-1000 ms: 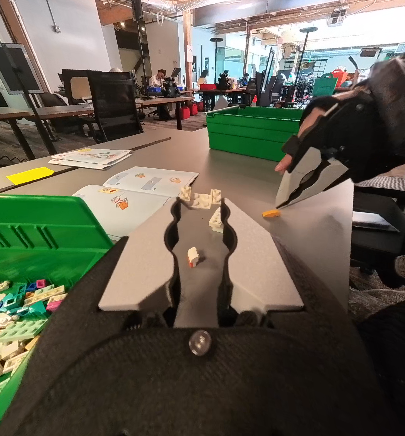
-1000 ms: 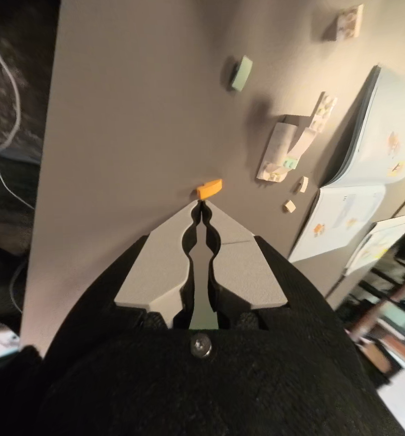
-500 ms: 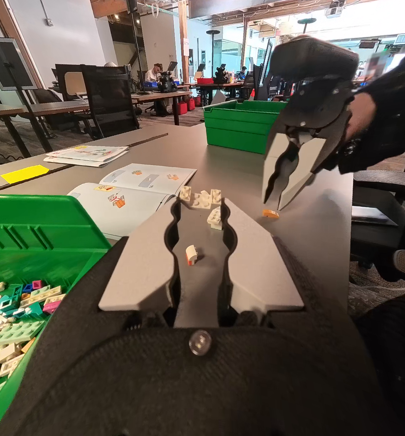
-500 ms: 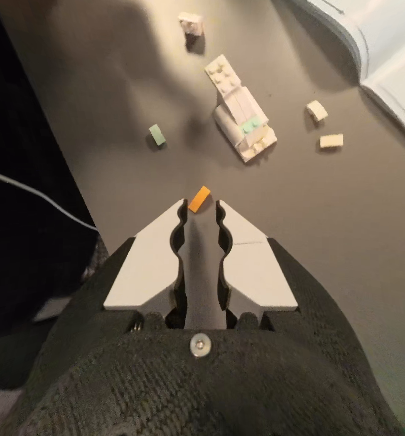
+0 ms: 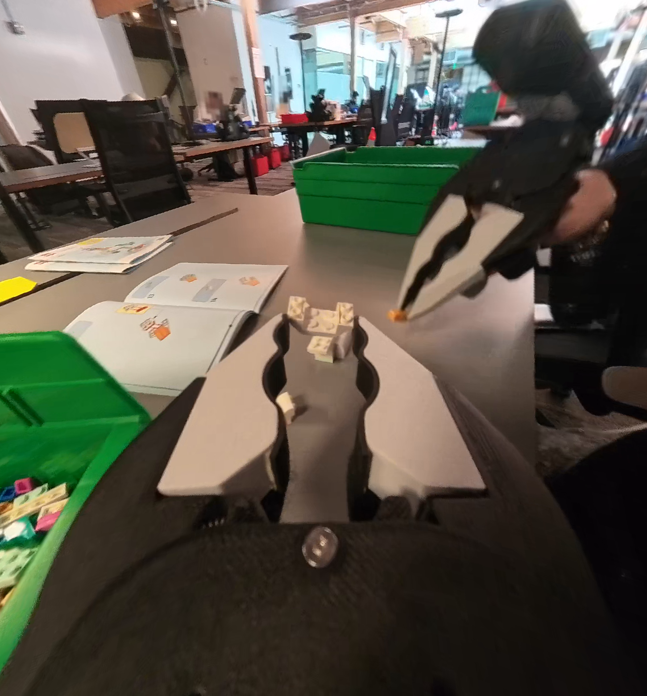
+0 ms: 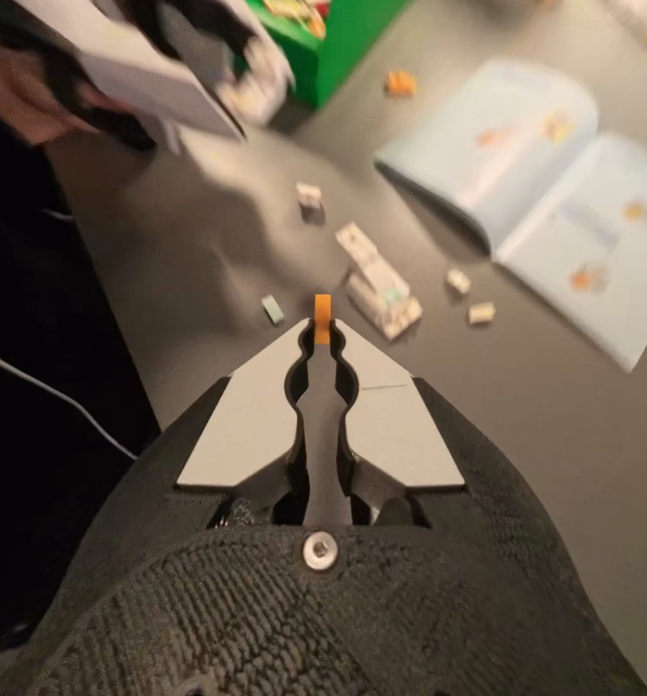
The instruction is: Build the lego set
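Since half a second ago my right gripper (image 6: 322, 323) has dropped from hovering above the table (image 5: 465, 350) to its surface and narrowed its jaws around the orange piece (image 6: 322, 318), which has turned to point straight ahead between the tips. From my left wrist view the right gripper (image 5: 404, 314) slants down from the upper right, tips at the table, the piece (image 5: 396, 315) at their very end. Jaws look closed on it; the piece sits on or just off the table, can't tell which.

My left gripper (image 5: 320, 327) is open wide, hovering low over the table, nothing in it. A small white piece (image 5: 286, 403) lies on the table just beside the left finger's inner edge. The white part-built model (image 5: 323, 325) sits just past the tips.

Orange piece: small, flat, rectangular, plain orange. In the right wrist view the model (image 6: 380, 292) lies just right of it, with a green spot on top, and a pale green piece (image 6: 273, 309) lies just left. Two more small white pieces (image 6: 468, 297) lie near the open instruction booklet (image 5: 171, 320). The green bin (image 5: 58, 380) of loose bricks is at my left, with stacked green trays (image 5: 367, 192) at the far side of the table. View is blurred.
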A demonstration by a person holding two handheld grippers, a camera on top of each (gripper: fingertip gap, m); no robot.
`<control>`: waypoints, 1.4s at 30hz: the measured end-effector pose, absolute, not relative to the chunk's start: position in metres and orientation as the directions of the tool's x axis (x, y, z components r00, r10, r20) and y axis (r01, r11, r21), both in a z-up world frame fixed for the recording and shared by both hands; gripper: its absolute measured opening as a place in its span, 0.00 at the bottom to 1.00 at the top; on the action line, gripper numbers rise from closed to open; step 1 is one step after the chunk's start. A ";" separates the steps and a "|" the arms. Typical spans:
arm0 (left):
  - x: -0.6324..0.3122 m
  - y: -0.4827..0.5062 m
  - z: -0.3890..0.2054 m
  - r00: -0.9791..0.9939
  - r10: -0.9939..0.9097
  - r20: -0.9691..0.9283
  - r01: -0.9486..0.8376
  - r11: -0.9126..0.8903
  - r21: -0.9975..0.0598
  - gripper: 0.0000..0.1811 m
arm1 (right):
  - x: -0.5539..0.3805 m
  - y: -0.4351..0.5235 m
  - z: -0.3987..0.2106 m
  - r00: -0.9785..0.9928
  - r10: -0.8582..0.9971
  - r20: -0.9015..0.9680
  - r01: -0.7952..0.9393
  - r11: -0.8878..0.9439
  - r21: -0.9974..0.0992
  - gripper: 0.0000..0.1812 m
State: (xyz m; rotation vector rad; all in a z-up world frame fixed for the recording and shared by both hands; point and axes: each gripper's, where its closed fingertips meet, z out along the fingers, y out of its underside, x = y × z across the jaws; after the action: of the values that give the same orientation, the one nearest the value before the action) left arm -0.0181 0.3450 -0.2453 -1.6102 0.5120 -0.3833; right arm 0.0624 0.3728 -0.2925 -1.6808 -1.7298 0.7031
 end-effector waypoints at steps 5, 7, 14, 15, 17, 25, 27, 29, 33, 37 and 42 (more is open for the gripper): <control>0.005 0.336 -0.253 0.764 -0.627 -0.155 -0.219 -0.025 -0.975 0.18 | 0.027 0.346 -0.249 -0.304 0.884 0.355 0.570 0.468 -0.676 0.03; 0.012 0.332 -0.254 0.735 -0.654 -0.180 -0.240 -0.003 -0.971 0.18 | 0.019 0.339 -0.248 -0.388 0.810 0.439 0.541 0.586 -0.603 0.03; 0.018 0.327 -0.256 0.706 -0.676 -0.211 -0.269 0.021 -0.963 0.17 | 0.011 0.331 -0.250 -0.492 0.685 0.537 0.478 0.728 -0.491 0.03; 0.018 0.327 -0.255 0.705 -0.677 -0.212 -0.268 0.023 -0.963 0.17 | 0.012 0.331 -0.250 -0.495 0.686 0.534 0.484 0.728 -0.486 0.03; 0.019 0.326 -0.255 0.701 -0.675 -0.230 -0.279 0.036 -0.959 0.17 | 0.012 0.331 -0.252 -0.502 0.678 0.536 0.499 0.734 -0.461 0.03; 0.019 0.328 -0.257 0.703 -0.647 -0.294 -0.331 0.067 -0.941 0.17 | 0.009 0.332 -0.255 -0.454 0.732 0.508 0.592 0.674 -0.442 0.03; 0.020 0.328 -0.257 0.703 -0.648 -0.294 -0.334 0.065 -0.940 0.16 | 0.008 0.332 -0.257 -0.441 0.748 0.496 0.612 0.654 -0.444 0.03; 0.020 0.329 -0.258 0.702 -0.650 -0.291 -0.336 0.058 -0.940 0.16 | 0.008 0.333 -0.259 -0.438 0.744 0.505 0.611 0.658 -0.440 0.03; 0.018 0.330 -0.256 0.711 -0.658 -0.249 -0.297 0.039 -0.954 0.16 | 0.005 0.335 -0.256 -0.420 0.722 0.550 0.567 0.682 -0.463 0.03; 0.013 0.332 -0.248 0.735 -0.667 -0.121 -0.174 -0.013 -0.985 0.16 | 0.001 0.337 -0.249 -0.355 0.736 0.577 0.537 0.665 -0.519 0.03; 0.008 0.336 -0.247 0.722 -0.683 0.114 0.002 -0.162 -0.987 0.16 | -0.005 0.341 -0.249 -0.297 0.721 0.626 0.529 0.670 -0.521 0.03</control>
State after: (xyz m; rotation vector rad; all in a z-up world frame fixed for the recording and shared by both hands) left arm 0.0079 0.3361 -0.2465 -1.6386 0.5577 -0.6608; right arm -0.0054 0.3408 -0.2488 -0.9703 -1.9776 0.2677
